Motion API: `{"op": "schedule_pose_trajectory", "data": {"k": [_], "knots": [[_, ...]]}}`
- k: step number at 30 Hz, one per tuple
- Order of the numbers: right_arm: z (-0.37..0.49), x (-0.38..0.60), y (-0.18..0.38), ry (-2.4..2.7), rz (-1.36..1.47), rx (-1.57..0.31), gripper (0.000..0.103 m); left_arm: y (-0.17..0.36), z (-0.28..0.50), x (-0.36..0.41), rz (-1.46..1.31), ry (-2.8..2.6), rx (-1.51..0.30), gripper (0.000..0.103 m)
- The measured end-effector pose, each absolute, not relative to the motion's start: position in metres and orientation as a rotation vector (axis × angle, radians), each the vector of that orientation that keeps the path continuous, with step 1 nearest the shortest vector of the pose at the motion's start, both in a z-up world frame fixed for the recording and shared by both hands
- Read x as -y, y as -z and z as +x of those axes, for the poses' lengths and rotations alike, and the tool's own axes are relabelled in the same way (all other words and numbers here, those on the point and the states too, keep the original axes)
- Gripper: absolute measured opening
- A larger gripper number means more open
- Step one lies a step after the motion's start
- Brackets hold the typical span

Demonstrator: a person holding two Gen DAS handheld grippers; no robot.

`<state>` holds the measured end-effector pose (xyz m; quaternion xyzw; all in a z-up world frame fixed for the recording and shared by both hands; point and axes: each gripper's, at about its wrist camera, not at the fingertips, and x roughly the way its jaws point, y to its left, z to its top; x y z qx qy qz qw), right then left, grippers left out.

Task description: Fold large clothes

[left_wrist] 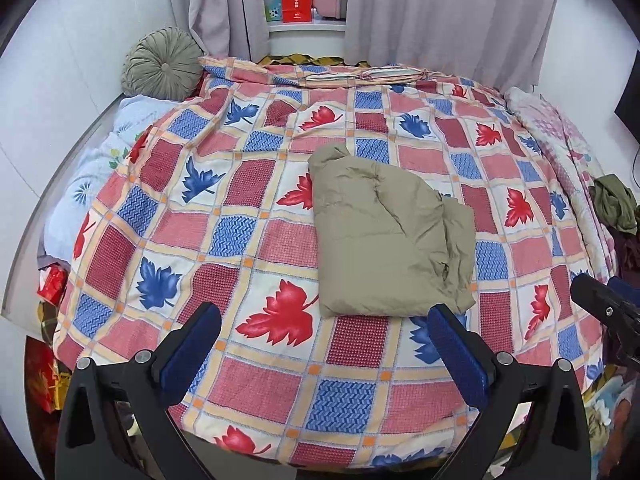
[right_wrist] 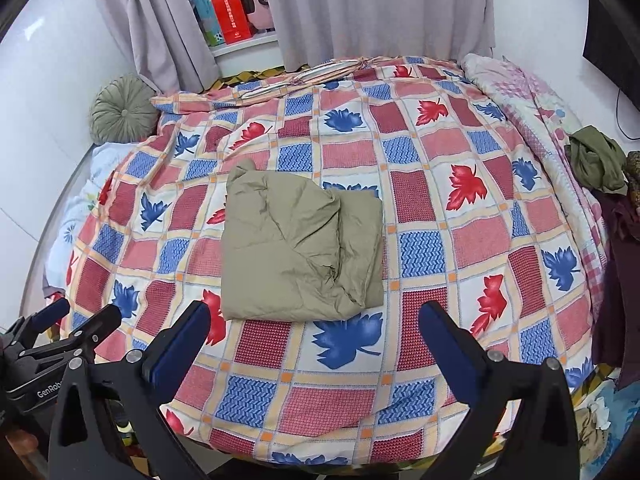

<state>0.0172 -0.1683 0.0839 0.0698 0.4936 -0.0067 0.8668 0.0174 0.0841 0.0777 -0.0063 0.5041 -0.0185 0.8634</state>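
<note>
Your left gripper (left_wrist: 324, 344) wide and empty at lower frame, your right gripper (right_wrist: 314, 338) likewise, folded khaki garment (left_wrist: 384, 236) mid-frame on the quilt (left_wrist: 256, 248), untouched.

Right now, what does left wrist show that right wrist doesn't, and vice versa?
Left wrist only: a red packet tucked at the bed's left edge, and the right tool poking in from the right.

Right wrist only: the left tool at its lower left, branded body in view.

Both: the folded khaki garment lying free on the leaf-pattern quilt, the round green cushion, the olive clothes heap, curtains, and each view's own tool open, empty.
</note>
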Motion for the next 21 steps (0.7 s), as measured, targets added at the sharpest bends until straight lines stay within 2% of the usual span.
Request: {"op": "schedule_pose_trajectory", "data": {"k": [21], "knots": [[0.0156, 0.1681, -0.0832, 0.008, 0.149, -1.039, 0.103, -0.078, 0.0145, -0.081, -0.013, 0.038, -1.061, 0.103]]}}
